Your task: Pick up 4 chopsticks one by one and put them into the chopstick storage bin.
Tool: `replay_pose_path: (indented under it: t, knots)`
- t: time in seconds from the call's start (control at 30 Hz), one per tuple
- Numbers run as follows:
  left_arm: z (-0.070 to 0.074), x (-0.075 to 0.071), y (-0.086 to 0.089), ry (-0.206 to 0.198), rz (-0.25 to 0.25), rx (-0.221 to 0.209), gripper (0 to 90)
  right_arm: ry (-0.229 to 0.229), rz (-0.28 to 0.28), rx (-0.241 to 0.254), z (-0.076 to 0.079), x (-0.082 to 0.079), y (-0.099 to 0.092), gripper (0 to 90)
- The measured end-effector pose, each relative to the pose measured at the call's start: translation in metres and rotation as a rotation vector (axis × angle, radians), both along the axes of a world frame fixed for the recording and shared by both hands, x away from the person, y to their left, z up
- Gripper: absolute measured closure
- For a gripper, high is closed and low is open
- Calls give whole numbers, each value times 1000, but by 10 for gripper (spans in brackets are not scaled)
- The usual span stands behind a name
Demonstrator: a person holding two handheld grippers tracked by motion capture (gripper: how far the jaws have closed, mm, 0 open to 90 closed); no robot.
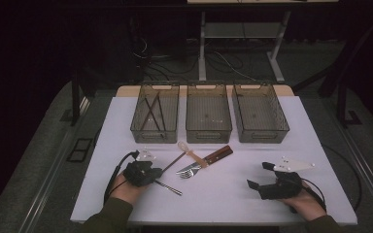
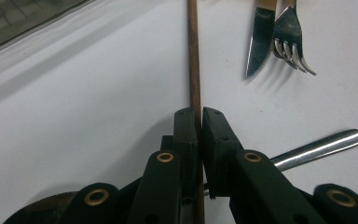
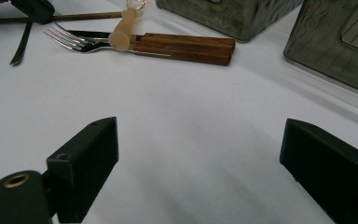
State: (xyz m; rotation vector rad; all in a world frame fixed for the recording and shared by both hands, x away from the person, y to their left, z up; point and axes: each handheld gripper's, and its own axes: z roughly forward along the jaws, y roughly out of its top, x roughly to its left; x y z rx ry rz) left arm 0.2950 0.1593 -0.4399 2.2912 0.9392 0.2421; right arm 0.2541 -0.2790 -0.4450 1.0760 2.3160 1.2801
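A: Item one, left gripper (image 2: 199, 114). State?

B: Jaws pressed together on a thin brown chopstick (image 2: 194, 56). In the left gripper view the stick runs straight up between the two black pads and on past them across the white table (image 1: 233, 194). Its long axis lies in line with the gripper's own pointing direction, so the pinch sits near one end and most of the length sticks out ahead.

A: Location of the stick on the table?

B: Front left, by the left hand (image 1: 124, 187). In the high view it slants from the gripper up and right toward a pale-handled spoon (image 1: 188, 149). The far end is just beside the spoon; whether they touch I cannot tell.

A: Item two, neighbours.

B: A steel handle (image 2: 319, 148) crosses under the jaws to the right. A wooden-handled knife (image 1: 209, 159) and a fork (image 2: 290, 39) lie together near the table's middle, apart from the stick.

A: Item three, right gripper (image 3: 200, 168).

B: Jaws spread wide, nothing between them, resting at the front right, well apart from the cutlery. The left hand is plainly the nearer one.

A: Destination?

B: Judged: the left bin (image 1: 154, 127) of three, which already holds thin dark sticks. It stands straight beyond the left gripper, so the lift goes up and forward. The stick's free end leads, and needs to clear the near wall.
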Motion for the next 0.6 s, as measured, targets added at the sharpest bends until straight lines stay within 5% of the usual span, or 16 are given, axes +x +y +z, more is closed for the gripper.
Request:
replay_pose_path:
  t: [0.6]
  knots:
    - [5, 0, 1, 7, -17, -10, 854, -3, 3, -1, 0, 0, 0, 111]
